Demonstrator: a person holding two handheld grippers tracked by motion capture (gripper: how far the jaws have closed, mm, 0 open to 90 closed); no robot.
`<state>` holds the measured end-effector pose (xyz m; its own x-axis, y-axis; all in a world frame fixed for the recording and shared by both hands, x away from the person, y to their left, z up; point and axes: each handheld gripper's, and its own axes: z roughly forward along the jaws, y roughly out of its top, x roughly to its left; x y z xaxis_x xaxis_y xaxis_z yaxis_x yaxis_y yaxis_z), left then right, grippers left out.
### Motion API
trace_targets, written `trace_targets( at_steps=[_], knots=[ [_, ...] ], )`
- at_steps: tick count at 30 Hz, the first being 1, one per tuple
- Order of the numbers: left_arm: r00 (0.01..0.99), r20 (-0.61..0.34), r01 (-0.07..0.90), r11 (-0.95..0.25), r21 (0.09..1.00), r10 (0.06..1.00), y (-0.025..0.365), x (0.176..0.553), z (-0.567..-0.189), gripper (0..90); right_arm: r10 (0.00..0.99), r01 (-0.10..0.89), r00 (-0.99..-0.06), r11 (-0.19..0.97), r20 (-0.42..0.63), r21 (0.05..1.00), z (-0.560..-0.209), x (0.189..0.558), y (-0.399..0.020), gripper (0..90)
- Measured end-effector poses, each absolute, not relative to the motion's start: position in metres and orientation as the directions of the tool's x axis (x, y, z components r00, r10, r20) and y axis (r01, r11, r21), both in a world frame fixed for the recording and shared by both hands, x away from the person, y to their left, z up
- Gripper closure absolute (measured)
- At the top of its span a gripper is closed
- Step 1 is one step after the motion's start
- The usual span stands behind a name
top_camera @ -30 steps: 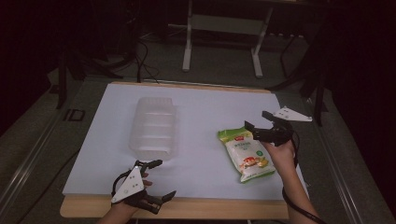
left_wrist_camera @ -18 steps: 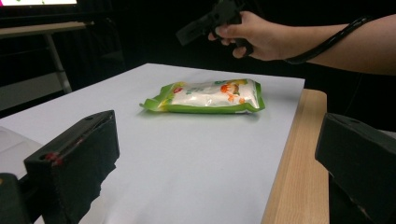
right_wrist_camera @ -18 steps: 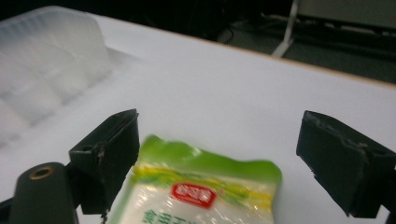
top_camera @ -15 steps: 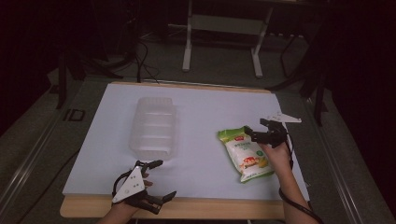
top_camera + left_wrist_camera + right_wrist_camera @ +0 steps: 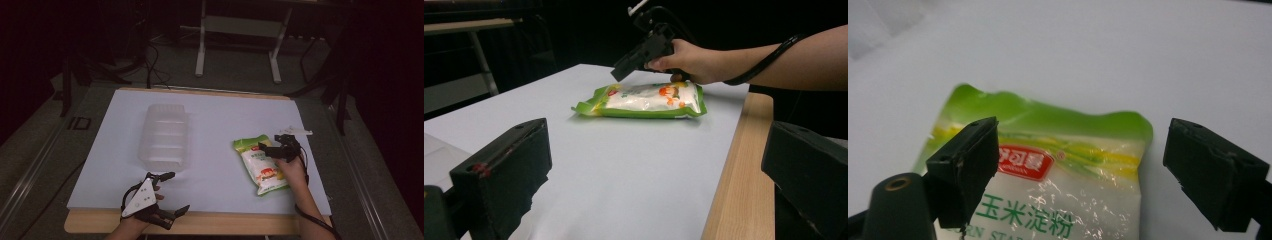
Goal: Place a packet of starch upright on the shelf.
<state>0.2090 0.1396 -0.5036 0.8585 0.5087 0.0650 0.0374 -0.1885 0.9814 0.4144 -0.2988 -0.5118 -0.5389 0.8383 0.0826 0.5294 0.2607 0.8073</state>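
Pouch [image 5: 1048, 185] flat on table [image 5: 220, 120] — my right gripper [image 5: 1088, 175] hovers over top seal, jaws apart. I'd lower squarely, pinch seal edge. Left gripper [image 5: 159, 197] idle, jaws apart.

Glossy, crinkled plastic pouch [image 5: 1048, 180] below the right tongs [image 5: 1088, 170]; matt white sheet over a wood-edged counter [image 5: 734, 165]; translucent plastic tray [image 5: 164, 136] beyond the left tongs [image 5: 172, 192].

**Black tongs, bare forearms**

We see both tongs in matt black with blocky jaws. The left tongs [image 5: 167, 194] carry a grey three-cornered plate; a black cable trails behind the right tongs [image 5: 270, 145] along a sleeveless forearm.
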Motion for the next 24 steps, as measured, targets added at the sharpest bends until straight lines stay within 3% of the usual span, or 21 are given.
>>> trace_targets(
  at_steps=[10,18,24],
  knots=[
    [0.861,0.059,0.047,-0.194,0.980,0.505,0.138,0.209,-0.505,0.0,0.854,0.565,-0.517,0.295,0.052,0.771,-0.523,0.418,-0.295,14.5],
    [0.862,0.061,0.049,-0.202,0.978,0.503,0.138,0.209,-0.505,0.0,0.851,0.642,-0.511,0.282,0.124,0.713,-0.528,0.426,-0.296,14.0],
    [0.863,0.065,0.046,-0.206,0.978,0.502,0.136,0.209,-0.506,0.0,0.839,0.677,-0.513,0.266,0.182,0.686,-0.530,0.428,-0.296,21.4]
  ],
)
